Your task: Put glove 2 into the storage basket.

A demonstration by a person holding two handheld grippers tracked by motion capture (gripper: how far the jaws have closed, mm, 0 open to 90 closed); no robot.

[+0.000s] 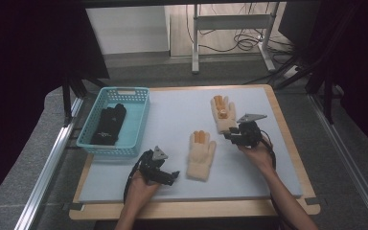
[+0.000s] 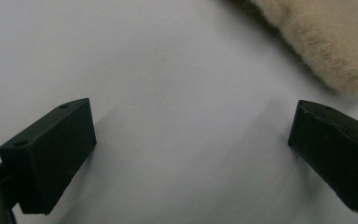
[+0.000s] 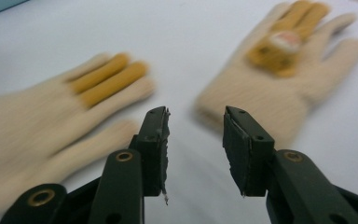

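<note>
Two cream knitted gloves with orange fingers lie palm-down on the pale mat. The nearer glove [image 1: 200, 154] [image 3: 51, 121] is at the middle, the farther glove [image 1: 223, 114] [image 3: 261, 93] at the back right with an orange label on it. My right gripper [image 1: 230, 135] [image 3: 196, 140] hovers just short of the farther glove's cuff, its jaws open with only mat between them. Low over the mat, my left gripper [image 1: 172, 176] [image 2: 191, 149] is wide open and empty, left of the nearer glove's cuff [image 2: 321, 42].
A turquoise basket [image 1: 141, 120] stands at the mat's left edge with a black glove [image 1: 109, 125] inside. The pale mat [image 1: 172, 115] lies on a wooden table. Beyond the table, a metal frame [image 1: 196, 43] and cables lie on the floor.
</note>
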